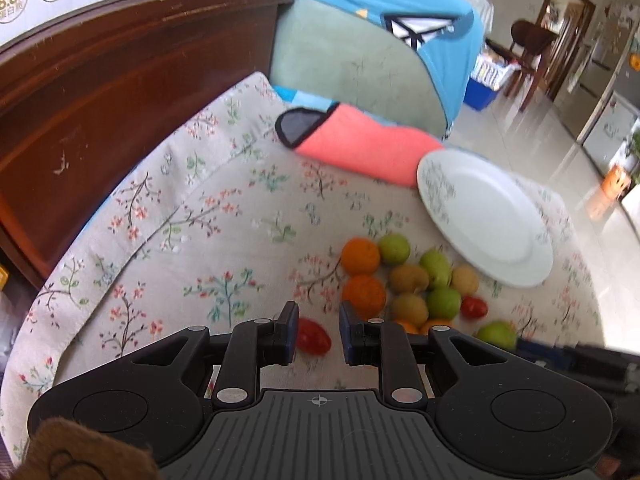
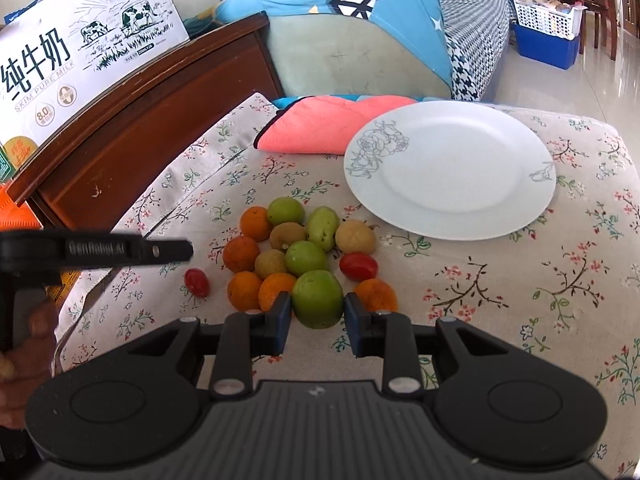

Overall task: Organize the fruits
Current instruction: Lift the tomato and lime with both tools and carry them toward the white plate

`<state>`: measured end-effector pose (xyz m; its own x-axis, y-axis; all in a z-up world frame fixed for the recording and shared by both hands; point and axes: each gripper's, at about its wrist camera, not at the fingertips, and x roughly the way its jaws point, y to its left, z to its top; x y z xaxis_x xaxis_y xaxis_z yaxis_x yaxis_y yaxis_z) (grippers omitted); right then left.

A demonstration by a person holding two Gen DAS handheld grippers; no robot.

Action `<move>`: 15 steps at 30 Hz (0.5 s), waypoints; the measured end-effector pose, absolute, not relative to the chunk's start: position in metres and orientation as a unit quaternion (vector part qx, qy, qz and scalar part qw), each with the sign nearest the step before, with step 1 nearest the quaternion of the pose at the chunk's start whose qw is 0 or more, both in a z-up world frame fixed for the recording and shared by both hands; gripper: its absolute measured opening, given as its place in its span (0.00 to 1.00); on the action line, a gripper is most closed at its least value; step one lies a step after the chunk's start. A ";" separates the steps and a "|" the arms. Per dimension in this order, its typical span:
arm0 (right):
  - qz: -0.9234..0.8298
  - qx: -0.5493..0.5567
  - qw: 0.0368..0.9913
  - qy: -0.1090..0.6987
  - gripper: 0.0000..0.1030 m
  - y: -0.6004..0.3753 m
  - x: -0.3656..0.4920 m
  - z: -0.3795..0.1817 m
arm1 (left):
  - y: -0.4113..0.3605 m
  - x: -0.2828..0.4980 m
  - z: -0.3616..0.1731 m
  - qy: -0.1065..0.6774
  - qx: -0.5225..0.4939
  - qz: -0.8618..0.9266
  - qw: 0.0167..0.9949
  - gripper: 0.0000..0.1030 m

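A pile of small fruits lies on the floral cloth: oranges (image 2: 241,253), green fruits (image 2: 305,258), brownish-yellow fruits (image 2: 355,236) and cherry tomatoes (image 2: 358,266). A white plate (image 2: 450,168) lies empty behind them; it also shows in the left wrist view (image 1: 484,216). My left gripper (image 1: 319,322) is open, with a red tomato (image 1: 313,336) between its fingers, nearer the left one. My right gripper (image 2: 317,310) is open around a large green fruit (image 2: 317,298), fingers just beside it. The left gripper's body (image 2: 96,254) shows at left in the right wrist view.
A pink folded cloth (image 2: 320,130) lies behind the fruits. A dark wooden headboard (image 2: 132,120) with a milk carton box (image 2: 80,60) runs along the left. Blue and green cushions (image 2: 352,40) stand at the back. The cloth's edge drops to the floor at the right.
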<state>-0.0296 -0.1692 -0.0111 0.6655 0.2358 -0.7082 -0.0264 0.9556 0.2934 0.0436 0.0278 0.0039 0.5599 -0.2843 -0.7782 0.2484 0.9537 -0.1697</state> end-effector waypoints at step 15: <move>0.075 0.130 0.902 0.404 0.28 -0.168 -0.030 -0.013 | 0.022 0.045 -0.019 0.463 -0.013 -0.123 0.878 0.29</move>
<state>-0.0299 -0.1677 -0.0130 0.6621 0.2397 -0.7100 -0.0298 0.9551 0.2946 0.0450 0.0217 -0.0191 0.5415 -0.2285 -0.8090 0.2045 0.9693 -0.1368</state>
